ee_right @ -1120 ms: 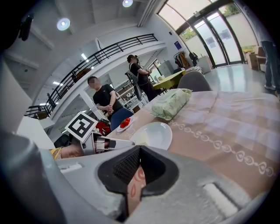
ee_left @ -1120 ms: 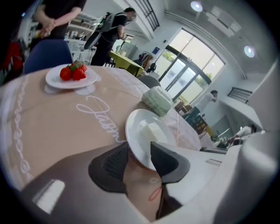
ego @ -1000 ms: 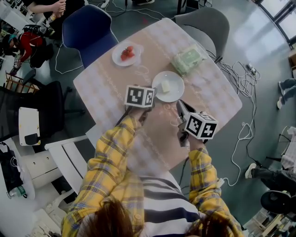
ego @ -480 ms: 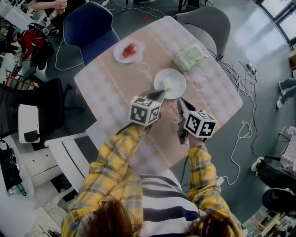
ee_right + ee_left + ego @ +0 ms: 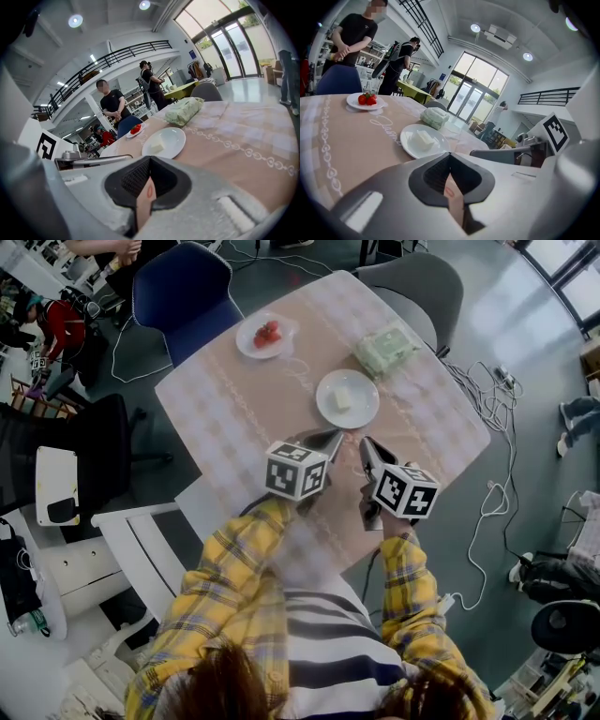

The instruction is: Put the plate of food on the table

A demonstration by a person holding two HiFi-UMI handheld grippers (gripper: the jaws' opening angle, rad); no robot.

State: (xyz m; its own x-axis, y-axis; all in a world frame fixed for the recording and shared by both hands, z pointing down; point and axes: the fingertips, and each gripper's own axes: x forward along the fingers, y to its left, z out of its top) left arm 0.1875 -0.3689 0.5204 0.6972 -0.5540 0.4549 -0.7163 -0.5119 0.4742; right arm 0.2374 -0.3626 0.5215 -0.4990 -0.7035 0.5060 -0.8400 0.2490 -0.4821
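**A:** Where does the plate of food (image 5: 348, 398) sit?

**B:** Flat on the table (image 5: 234, 418), rim up, a little toward 1 o'clock from the table's middle in the head view. Nothing is holding it.

**A:** Does it point any way?

**B:** The plate is round, so it has no long axis. The pale block (image 5: 339, 399) on it is oblong. Its long side seems to run from about 12 to 6 o'clock, but it is too small in the head view to be sure.

**A:** And the grippers?

**B:** Both are on the near side of the plate and apart from it. The left gripper (image 5: 330, 437) is at about 7 o'clock from the plate, with its nose aimed toward 1 o'clock. Its own view shows the jaws pressed together with nothing between them. The right gripper (image 5: 367, 444) is at about 5 o'clock from the plate and aimed toward 11 o'clock. Its jaws are likewise closed and empty. The two noses sit near each other without touching.

**A:** What else is on the table?

**B:** A plate of strawberries (image 5: 266, 335) is at 11 o'clock from the food plate, well apart from it. A green wrapped packet (image 5: 385, 348) is at 1 o'clock, near the far edge. A blue chair (image 5: 183, 296) stands beyond the strawberries, and a grey chair (image 5: 412, 282) beyond the packet.
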